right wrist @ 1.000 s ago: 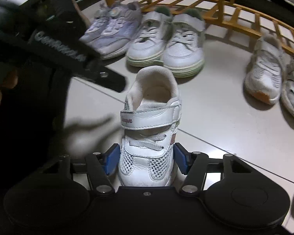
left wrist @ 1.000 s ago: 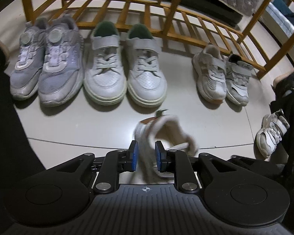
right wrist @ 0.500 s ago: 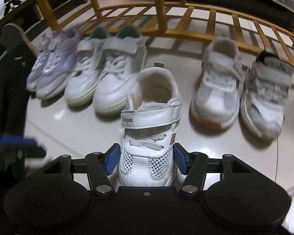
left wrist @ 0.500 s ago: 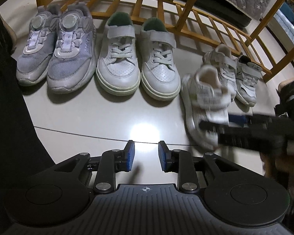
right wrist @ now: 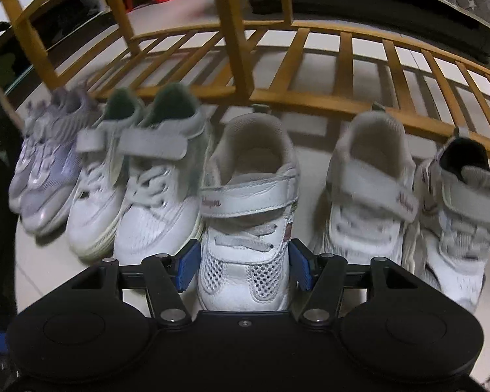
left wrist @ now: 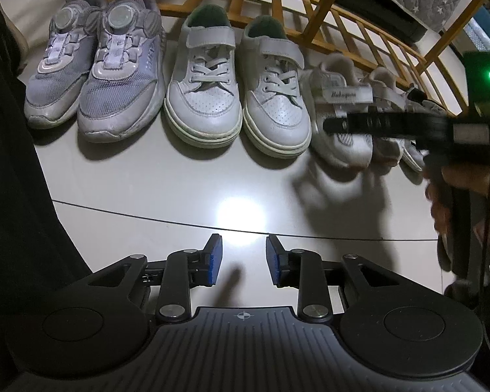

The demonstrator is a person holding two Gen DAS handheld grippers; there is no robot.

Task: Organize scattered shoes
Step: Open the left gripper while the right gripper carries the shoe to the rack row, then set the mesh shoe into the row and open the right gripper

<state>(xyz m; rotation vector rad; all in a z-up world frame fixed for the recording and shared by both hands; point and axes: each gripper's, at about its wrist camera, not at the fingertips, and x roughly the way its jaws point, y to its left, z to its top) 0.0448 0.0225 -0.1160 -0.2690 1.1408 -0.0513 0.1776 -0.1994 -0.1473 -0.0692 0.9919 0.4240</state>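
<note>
My right gripper is shut on the toe end of a small white strap shoe. The shoe sits in the row between a white laced pair with green lining and a matching small white shoe. In the left wrist view the same held shoe shows at the right, with the right gripper across it. My left gripper hovers low over bare floor in front of the row. Its jaws are opening and nothing is between them.
A lilac pair stands at the row's left end and a grey strap shoe at its right. A wooden slatted rack runs behind the shoes. A hand grips the right tool. Dark clothing fills the left edge.
The left gripper no longer holds the white shoe's heel and its jaws have widened. The right gripper has carried that shoe to the right, into the gap in the row.
</note>
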